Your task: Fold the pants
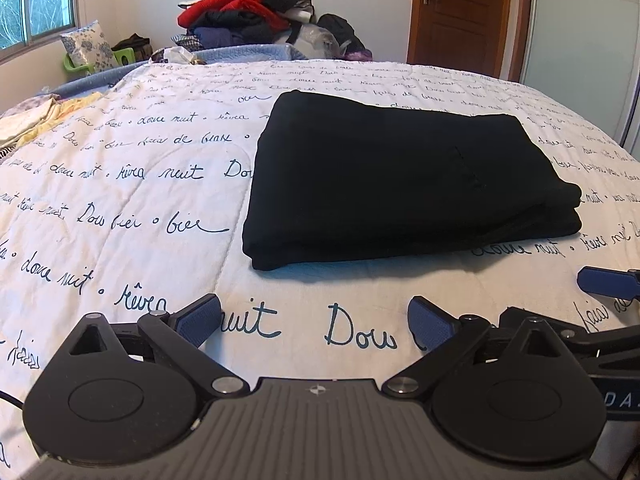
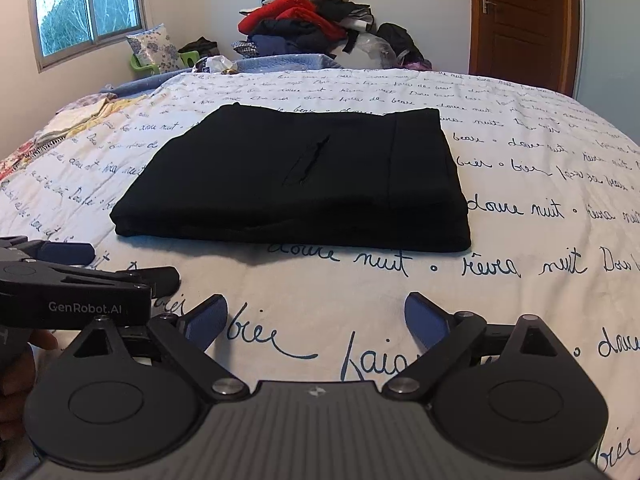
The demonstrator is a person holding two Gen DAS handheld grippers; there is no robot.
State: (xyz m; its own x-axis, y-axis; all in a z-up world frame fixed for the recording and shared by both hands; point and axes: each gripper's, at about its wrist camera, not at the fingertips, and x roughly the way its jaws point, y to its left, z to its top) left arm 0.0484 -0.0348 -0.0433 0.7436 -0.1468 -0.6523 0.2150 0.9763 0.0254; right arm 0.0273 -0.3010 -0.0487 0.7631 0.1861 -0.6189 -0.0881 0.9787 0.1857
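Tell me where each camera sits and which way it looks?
Left wrist: on the left gripper, looking across the bed at the pants; its open fingers show.
Right wrist: on the right gripper, same way; its open fingers and the left gripper beside it show.
Both see the pants, clothes pile, window, door.

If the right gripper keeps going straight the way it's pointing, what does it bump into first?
Probably the white quilt just short of the folded black pants. The right gripper is open, empty and tilted downward, though depth is hard to judge here.
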